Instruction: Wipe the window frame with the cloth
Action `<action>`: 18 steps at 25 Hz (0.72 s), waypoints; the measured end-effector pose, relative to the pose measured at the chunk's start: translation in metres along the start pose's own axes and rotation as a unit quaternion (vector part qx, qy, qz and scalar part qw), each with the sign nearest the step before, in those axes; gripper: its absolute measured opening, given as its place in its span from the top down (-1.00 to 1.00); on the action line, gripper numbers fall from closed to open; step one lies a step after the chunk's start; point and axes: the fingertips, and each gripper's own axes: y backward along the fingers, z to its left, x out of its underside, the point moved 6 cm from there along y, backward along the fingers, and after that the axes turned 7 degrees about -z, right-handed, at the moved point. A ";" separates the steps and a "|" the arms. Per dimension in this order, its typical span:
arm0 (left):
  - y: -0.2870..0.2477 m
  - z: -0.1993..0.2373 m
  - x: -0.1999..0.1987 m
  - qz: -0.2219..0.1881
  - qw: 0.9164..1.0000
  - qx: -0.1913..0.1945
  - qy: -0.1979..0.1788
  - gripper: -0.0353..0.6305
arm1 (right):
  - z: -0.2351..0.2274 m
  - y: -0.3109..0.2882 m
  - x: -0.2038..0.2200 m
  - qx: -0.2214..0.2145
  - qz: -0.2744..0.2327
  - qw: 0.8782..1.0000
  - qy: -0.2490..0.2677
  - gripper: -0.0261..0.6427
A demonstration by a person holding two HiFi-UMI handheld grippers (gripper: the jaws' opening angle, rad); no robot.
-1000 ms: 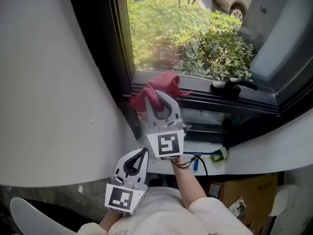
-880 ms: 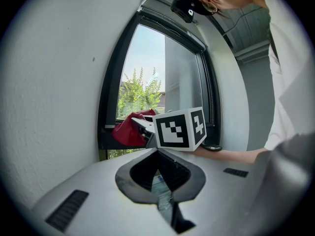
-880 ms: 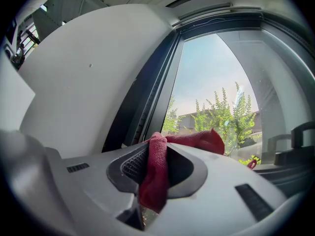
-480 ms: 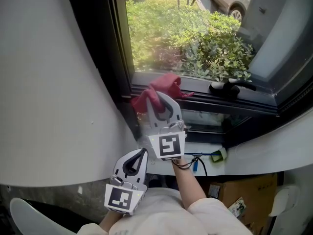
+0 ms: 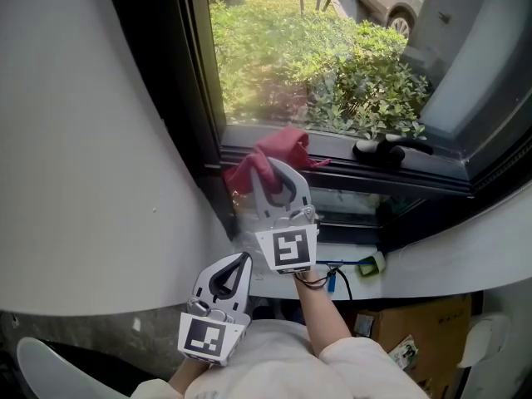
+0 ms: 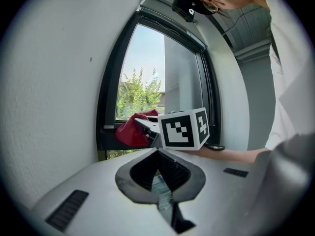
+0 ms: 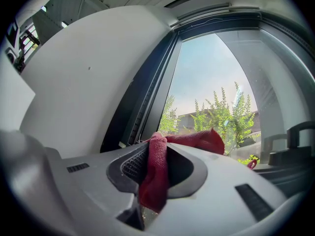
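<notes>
I'm clamping the red cloth (image 5: 283, 143) in my right gripper (image 5: 268, 169) at the window frame's (image 5: 353, 175) bottom-left corner; my left gripper (image 5: 237, 266) is hanging clenched, empty. I'm worrying the thin pinch slips as fabric drags.

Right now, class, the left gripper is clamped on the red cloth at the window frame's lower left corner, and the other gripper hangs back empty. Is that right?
No, it is the right gripper that is clamped on the red cloth at the lower left corner of the window frame, as the right gripper view shows. The left gripper hangs back empty.
</notes>
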 end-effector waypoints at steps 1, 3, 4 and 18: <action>0.001 0.000 0.001 0.004 1.000 0.000 -0.003 0.87 | -0.001 0.001 0.000 0.000 0.002 1.000 -0.001 0.67; 0.001 -0.002 0.001 0.011 1.000 -0.002 -0.006 0.87 | -0.003 0.002 -0.001 0.000 -0.004 1.000 0.002 0.67; 0.001 -0.003 0.002 0.014 1.000 -0.001 -0.008 0.87 | -0.004 0.003 -0.001 0.000 -0.004 1.000 0.003 0.67; -0.004 -0.012 -0.003 -0.002 1.000 0.013 -0.006 0.87 | -0.016 0.013 0.000 0.006 -0.004 1.000 -0.002 0.67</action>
